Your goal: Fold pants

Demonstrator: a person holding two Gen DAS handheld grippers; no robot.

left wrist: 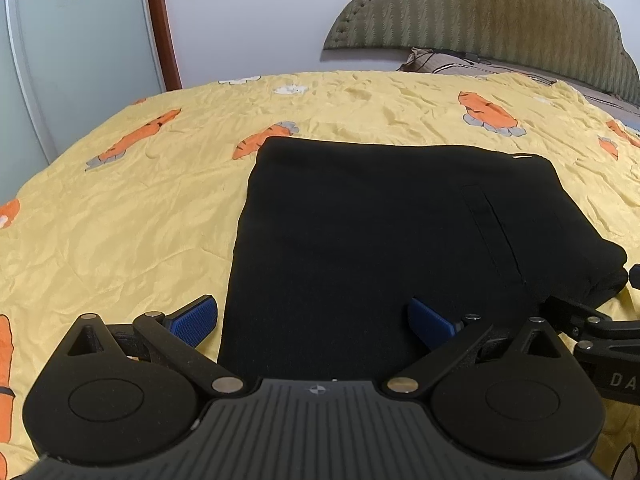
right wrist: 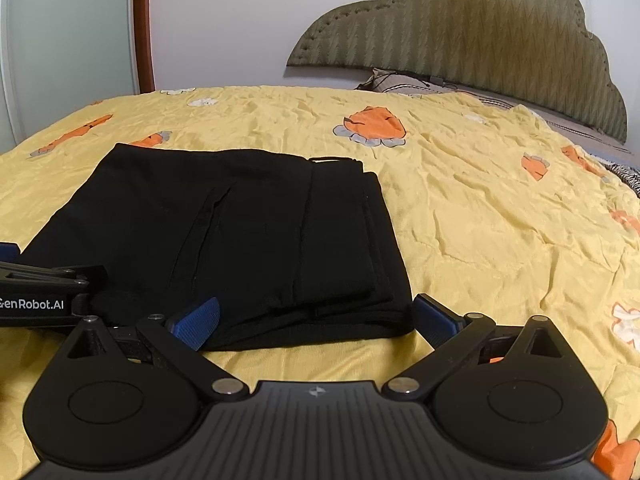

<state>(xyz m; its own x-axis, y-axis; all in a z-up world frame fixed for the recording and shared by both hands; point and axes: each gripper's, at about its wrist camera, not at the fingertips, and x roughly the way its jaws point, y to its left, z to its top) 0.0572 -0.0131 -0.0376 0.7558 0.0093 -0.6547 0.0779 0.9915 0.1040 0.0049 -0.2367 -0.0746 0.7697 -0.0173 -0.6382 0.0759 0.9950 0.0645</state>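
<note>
Pants (left wrist: 380,248) are black and already folded into a thick, roughly rectangular stack, lying flat on the yellow bedspread (left wrist: 120,220) with the orange carrot print. You can see a pocket slit on the top layer and a tiny white mark near the far corner. From the right wrist view the stack (right wrist: 240,232) shows several layers stepped along its right edge, so it's been doubled over more than once.

Left gripper (left wrist: 314,322) sits at the near edge of the stack with its blue fingers (left wrist: 194,320) spread wide. One finger is over the bedspread just off the left edge of the fabric, the other is over the black cloth. Nothing is pinched between them as far as I can see; whether the pads touch the cloth I can't tell.

Right gripper (right wrist: 316,318) is at the near right corner of the stack, also spread wide, with the folded edge lying in the gap between its two blue fingers (right wrist: 200,320). It isn't clamped on anything.

Both tools are side by side, close together; each shows up at the edge of the other's camera.

Behind the bed there's a padded olive headboard (right wrist: 460,28), a pillow (right wrist: 408,84) just below it, and a wood-trimmed door (left wrist: 80,60) with flower decals on the left.
</note>
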